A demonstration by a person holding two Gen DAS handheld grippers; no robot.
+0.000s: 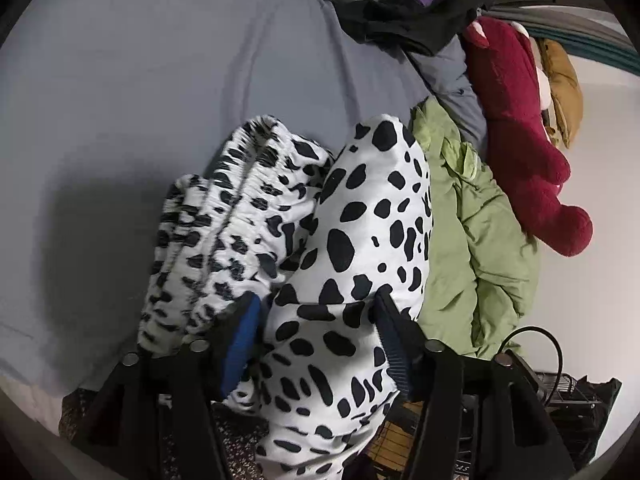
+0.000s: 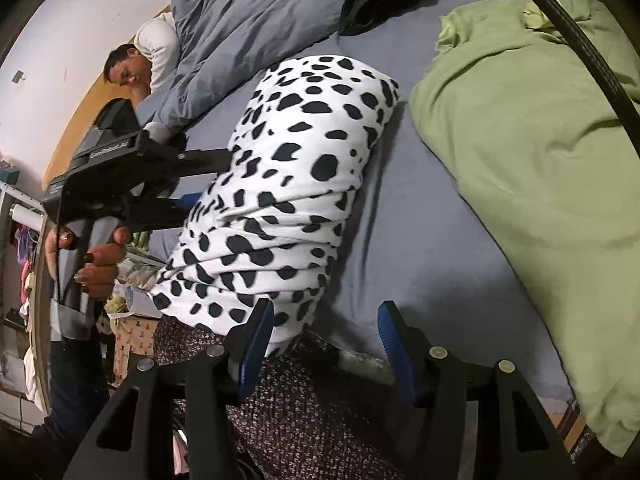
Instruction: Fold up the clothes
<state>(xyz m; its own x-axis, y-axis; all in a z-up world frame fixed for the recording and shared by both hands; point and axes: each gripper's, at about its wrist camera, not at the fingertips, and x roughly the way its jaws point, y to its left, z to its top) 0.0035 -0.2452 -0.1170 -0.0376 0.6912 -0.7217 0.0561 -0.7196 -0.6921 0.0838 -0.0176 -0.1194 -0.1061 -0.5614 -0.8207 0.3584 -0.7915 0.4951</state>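
**Spotted garment half-folded at the bed's edge, both tools spread**

The bed (image 2: 420, 240), under a grey-blue sheet, carries everything. On it a green garment (image 2: 520, 140) lies just beside the task's piece: a white garment with black spots (image 2: 296, 184), bunched into a long roll whose near end hangs over the bed's edge. In the left wrist view its gathered elastic waistband (image 1: 224, 216) sits beside the smoother spotted panel. A dark pile of clothes (image 1: 416, 4) and a red plush toy (image 1: 516, 128) lie further off.

The left tool (image 1: 316, 320) stands spread with spotted cloth between its fingers; the pads do not appear to press it. The right tool (image 2: 326, 340) is spread too, its left finger touching the roll's end, sheet showing in the gap.

The risk, as I judge it: with nothing pinched, the overhanging end may slide off the bed and pull the fold loose. A careless closing might also catch the sheet or waistband instead of one clean layer.
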